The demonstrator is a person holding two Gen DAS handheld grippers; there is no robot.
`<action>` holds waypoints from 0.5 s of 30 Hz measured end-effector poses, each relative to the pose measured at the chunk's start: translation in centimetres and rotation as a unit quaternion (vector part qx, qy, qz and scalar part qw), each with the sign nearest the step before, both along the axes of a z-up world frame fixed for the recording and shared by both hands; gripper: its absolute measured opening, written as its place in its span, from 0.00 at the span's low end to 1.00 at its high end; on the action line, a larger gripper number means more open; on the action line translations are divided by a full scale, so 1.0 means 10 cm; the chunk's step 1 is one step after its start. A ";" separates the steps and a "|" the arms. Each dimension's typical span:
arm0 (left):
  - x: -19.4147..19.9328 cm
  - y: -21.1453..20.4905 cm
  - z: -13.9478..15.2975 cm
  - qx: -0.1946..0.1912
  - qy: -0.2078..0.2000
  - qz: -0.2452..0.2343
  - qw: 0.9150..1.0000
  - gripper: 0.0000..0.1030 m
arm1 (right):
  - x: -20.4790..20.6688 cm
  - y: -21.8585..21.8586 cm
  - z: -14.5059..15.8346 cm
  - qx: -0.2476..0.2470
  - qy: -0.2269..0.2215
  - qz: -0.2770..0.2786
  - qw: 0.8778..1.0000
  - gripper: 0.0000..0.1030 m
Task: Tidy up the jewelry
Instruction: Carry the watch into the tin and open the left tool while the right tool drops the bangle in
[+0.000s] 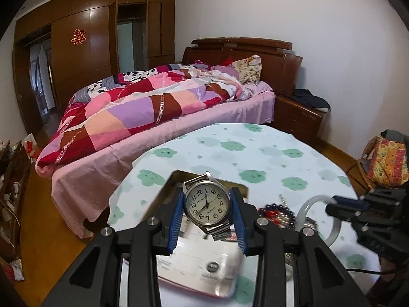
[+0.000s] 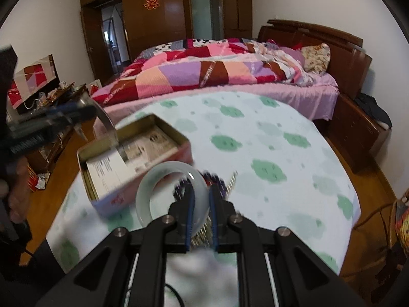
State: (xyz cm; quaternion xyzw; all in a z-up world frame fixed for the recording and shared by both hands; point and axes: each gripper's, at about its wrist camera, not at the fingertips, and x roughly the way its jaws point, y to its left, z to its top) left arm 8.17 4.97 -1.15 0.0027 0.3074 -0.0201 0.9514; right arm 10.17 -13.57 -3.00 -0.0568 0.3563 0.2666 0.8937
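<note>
Left wrist view: the left gripper [image 1: 207,208] clamps a silver wristwatch [image 1: 207,203] by the sides of its case, dial facing the camera, lifted above an open tin box [image 1: 237,189] on the floral tablecloth [image 1: 255,153]. To the right lie dark beads [image 1: 277,208], and beyond them the right gripper [image 1: 342,203] grips a pale jade bangle [image 1: 310,203]. Right wrist view: the tin box [image 2: 102,142], lined with printed paper, sits left, its lid [image 2: 102,117] upright; centre, the right gripper [image 2: 202,204] is narrowed onto the bangle's [image 2: 153,186] rim, held just above the cloth near the beads [image 2: 213,179].
</note>
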 end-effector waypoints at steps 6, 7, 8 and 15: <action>0.25 0.09 -0.16 -0.002 0.021 0.001 1.000 0.35 | 0.27 0.31 0.10 0.010 -0.004 0.013 1.000 0.14; 0.28 0.08 -0.19 0.002 0.023 0.002 1.000 0.35 | 0.29 0.34 0.10 0.012 -0.004 0.014 1.000 0.14; 0.31 0.07 -0.22 0.004 0.025 0.001 1.000 0.35 | 0.33 0.40 0.09 0.014 -0.004 0.015 1.000 0.14; 0.54 0.14 -0.43 0.009 0.048 0.015 0.999 0.35 | 0.59 0.77 -0.08 0.020 0.006 0.014 1.000 0.14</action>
